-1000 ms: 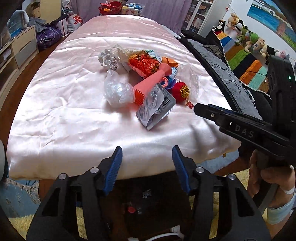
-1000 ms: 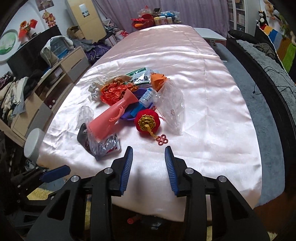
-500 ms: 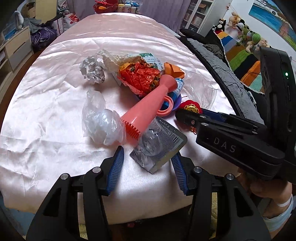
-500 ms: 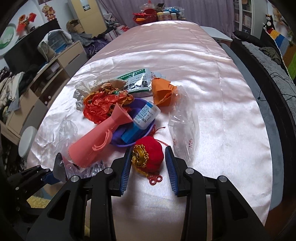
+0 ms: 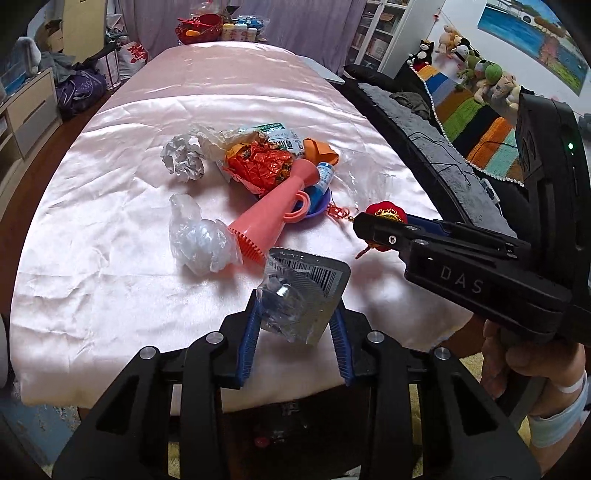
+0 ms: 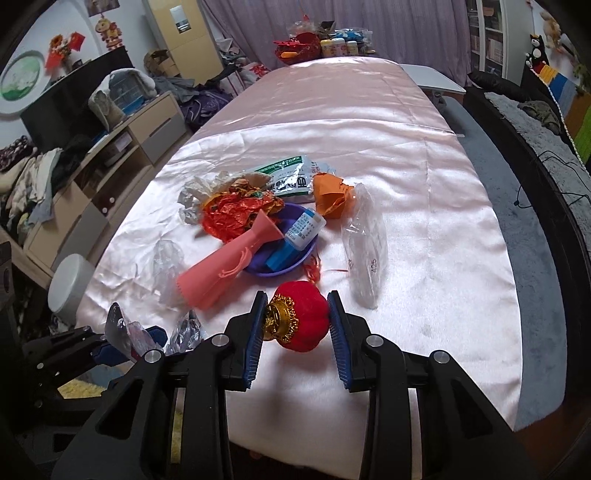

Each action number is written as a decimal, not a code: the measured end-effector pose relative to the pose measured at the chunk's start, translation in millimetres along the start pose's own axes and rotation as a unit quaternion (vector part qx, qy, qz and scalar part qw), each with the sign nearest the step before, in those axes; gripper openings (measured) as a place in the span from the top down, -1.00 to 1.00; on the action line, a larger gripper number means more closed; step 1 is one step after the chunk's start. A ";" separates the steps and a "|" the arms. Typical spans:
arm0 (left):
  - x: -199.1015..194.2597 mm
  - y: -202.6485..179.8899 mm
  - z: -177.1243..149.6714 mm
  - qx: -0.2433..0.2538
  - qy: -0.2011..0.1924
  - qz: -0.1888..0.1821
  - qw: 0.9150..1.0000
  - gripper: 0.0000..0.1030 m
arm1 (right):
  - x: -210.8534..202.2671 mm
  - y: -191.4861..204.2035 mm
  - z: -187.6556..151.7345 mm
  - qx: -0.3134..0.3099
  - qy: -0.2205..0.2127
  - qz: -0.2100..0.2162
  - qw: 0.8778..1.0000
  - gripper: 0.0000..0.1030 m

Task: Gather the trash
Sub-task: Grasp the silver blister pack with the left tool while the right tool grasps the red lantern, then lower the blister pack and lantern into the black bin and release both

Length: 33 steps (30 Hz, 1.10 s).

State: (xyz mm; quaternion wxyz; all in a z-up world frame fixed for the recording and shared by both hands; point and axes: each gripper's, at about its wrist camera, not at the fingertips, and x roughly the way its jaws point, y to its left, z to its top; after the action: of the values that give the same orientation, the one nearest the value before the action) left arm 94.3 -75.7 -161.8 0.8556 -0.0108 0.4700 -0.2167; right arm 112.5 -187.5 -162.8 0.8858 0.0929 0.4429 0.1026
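Note:
A pile of trash lies mid-table: crumpled white paper, red foil wrapper, a clear plastic wad, a pink horn and a purple dish. My left gripper is closing, its blue pads pressing on a silver blister pack held just above the cloth. My right gripper is closing too, gripping a red lantern ornament by its sides; its tassel hangs free. A long clear bag lies to the right of it.
The pink satin tablecloth runs far back to a red basket and jars. A dark sofa flanks the right side, a low cabinet and a white round bin the left.
Both grippers came in from the table's near edge to the pile. The left closed on the blister pack, the right on the red lantern, and both items now sit off the cloth.

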 end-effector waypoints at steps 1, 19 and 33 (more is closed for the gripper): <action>-5.9 -1.9 -3.3 -0.001 -0.002 -0.001 1.000 0.34 | -6.4 1.9 -3.1 -0.001 -0.003 0.000 1.000 0.34; -55.9 -2.0 -83.8 0.002 0.015 0.026 1.000 0.34 | -74.2 26.3 -84.5 -0.011 -0.014 0.012 1.000 0.34; -11.3 2.0 -141.8 -0.017 0.098 0.019 0.995 0.33 | -34.3 16.4 -135.4 0.029 0.062 0.021 0.997 0.33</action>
State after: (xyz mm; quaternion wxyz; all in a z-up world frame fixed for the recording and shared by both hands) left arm -24.9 -43.3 -232.4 0.8091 0.0048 0.5554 -0.1919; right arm -18.1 -170.8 -212.3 0.8512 0.1219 0.4976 0.1140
